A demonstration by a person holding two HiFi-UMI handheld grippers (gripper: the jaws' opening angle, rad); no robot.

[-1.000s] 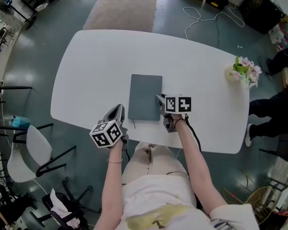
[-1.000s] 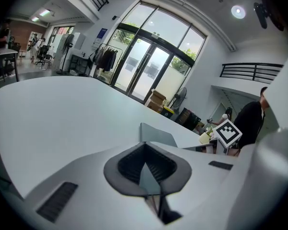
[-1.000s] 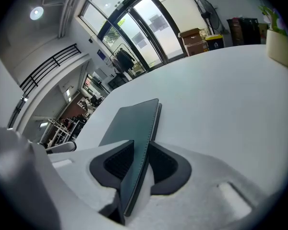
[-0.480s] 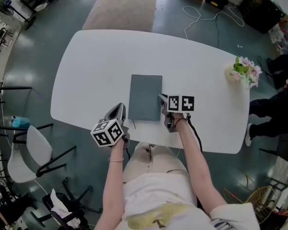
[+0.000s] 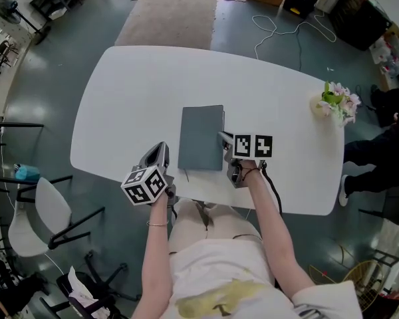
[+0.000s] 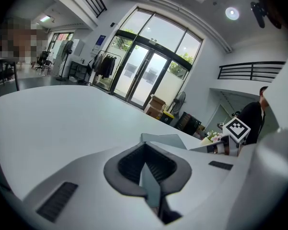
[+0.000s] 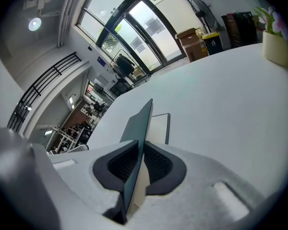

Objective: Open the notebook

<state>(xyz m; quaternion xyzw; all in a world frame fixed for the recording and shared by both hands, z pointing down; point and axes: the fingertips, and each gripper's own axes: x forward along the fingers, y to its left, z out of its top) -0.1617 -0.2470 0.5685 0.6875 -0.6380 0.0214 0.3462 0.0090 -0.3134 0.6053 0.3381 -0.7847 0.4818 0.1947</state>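
While right tool (image 5: 221, 137) pinches notebook (image 5: 199, 138) cover (raised), left tool (image 5: 162, 146) closed

Grey rectangular notebook (image 5: 201, 137): near right corner covered by the right gripper (image 5: 223, 139). Cream pot of pink flowers (image 7: 277, 44), right edge of the white desk (image 5: 133, 98): blooms cut by the right gripper view's border. Dark-clothed person (image 5: 379, 153) beyond that edge: partly out of frame.

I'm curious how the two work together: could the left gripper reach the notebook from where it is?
Probably yes. The left gripper sits just left of the notebook, with only bare table between them; the right gripper clamps its opposite edge.
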